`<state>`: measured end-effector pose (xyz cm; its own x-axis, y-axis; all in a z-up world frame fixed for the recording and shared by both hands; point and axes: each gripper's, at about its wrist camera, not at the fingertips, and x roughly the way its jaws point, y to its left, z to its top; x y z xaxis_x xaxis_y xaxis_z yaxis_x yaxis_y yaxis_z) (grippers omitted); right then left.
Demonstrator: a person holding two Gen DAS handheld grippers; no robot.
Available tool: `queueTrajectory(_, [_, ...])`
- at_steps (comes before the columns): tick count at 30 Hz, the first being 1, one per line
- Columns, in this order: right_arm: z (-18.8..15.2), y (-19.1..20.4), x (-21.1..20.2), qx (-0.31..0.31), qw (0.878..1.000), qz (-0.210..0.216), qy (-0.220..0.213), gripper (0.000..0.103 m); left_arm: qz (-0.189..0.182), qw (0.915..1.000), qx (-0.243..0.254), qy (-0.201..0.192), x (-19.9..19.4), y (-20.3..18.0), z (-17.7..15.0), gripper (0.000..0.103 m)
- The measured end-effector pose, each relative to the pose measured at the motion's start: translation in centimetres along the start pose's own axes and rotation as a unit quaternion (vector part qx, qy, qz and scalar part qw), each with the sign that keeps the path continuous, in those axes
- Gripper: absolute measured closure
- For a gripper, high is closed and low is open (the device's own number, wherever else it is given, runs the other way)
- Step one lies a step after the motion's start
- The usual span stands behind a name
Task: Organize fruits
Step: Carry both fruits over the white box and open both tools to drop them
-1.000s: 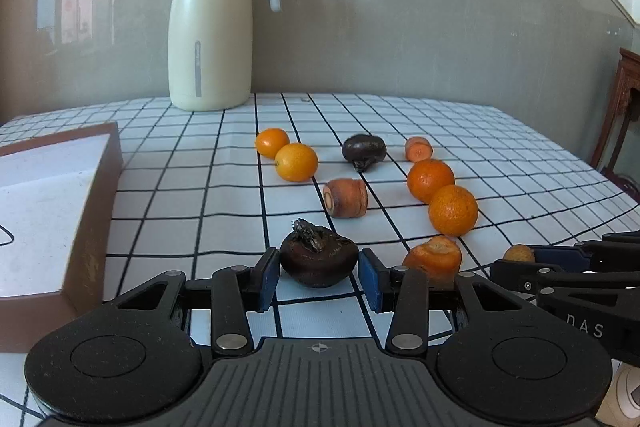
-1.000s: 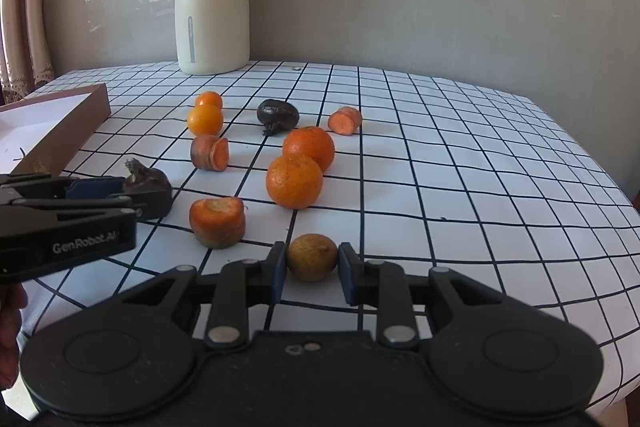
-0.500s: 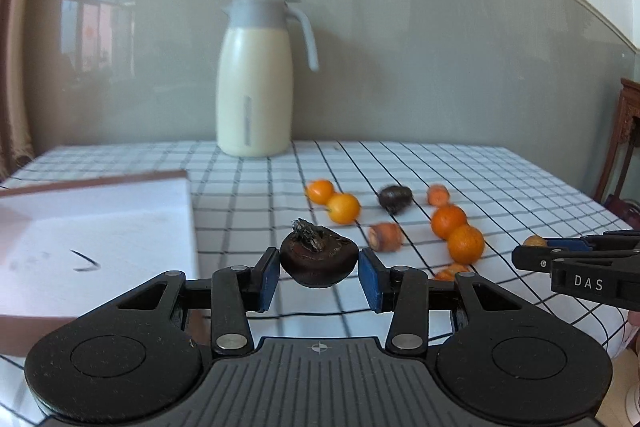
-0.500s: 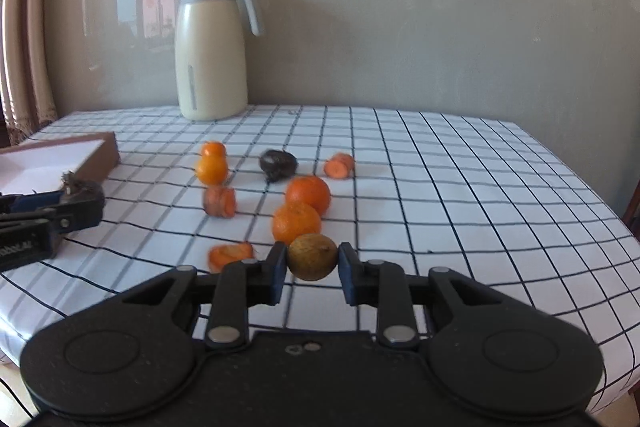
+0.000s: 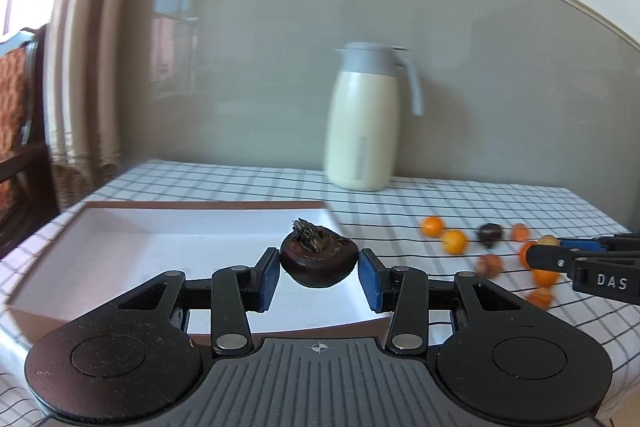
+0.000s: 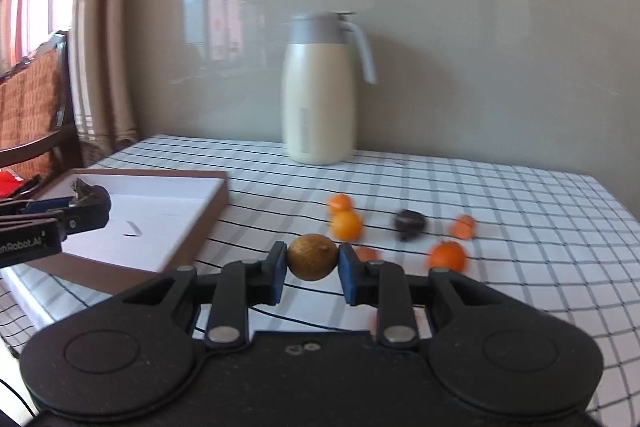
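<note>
Dark, flattish fruit sits clamped in the left tongs, already above the white box. Right tongs, clamped on a tan round fruit, hang over the checked counter, the box to their left.

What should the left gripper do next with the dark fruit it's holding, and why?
Probably lower it and release. The left gripper is shut on the dark fruit, which the right wrist view shows already above the white-lined box, so a short descent should land it inside.
</note>
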<state>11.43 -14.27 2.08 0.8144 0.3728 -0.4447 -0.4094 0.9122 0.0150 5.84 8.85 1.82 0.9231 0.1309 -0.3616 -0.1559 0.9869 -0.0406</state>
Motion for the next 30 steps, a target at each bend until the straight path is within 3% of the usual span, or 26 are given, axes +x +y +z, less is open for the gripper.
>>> queueTrajectory(14, [2.7, 7.4, 4.1, -0.040, 0.997, 0.066, -0.018, 0.084, 0.103, 0.9943, -0.025, 0.003, -0.7, 10.4, -1.2, 0.060])
queueTrajectory(25, [3.1, 11.1, 9.3, -0.055, 0.992, 0.110, 0.014, 0.083, 0.135, 0.9890, -0.055, 0.025, 1.4, 14.6, -1.7, 0.060])
queueTrajectory(26, [3.1, 11.5, 9.9, -0.062, 0.992, 0.109, 0.022, 0.079, 0.139, 0.9882, -0.059, 0.026, 1.6, 14.7, -1.8, 0.056])
queueTrajectory(27, [3.0, 11.7, 10.4, -0.066, 0.993, 0.094, 0.026, 0.056, 0.150, 0.9865, -0.063, 0.022, 1.4, 14.8, -1.9, 0.043])
queueTrajectory(28, [2.8, 11.7, 10.5, -0.063, 0.995, 0.076, 0.016, 0.018, 0.163, 0.9844, -0.066, 0.005, 1.1, 14.7, -1.9, 0.004])
queueTrajectory(29, [2.5, 11.5, 10.3, -0.055, 0.996, 0.066, -0.006, 0.005, 0.177, 0.9817, -0.066, -0.023, 0.4, 14.6, -2.0, 0.000])
queueTrajectory(30, [2.3, 11.2, 10.0, -0.050, 0.996, 0.067, -0.022, 0.007, 0.184, 0.9803, -0.059, -0.040, 0.0, 14.3, -1.9, 0.000])
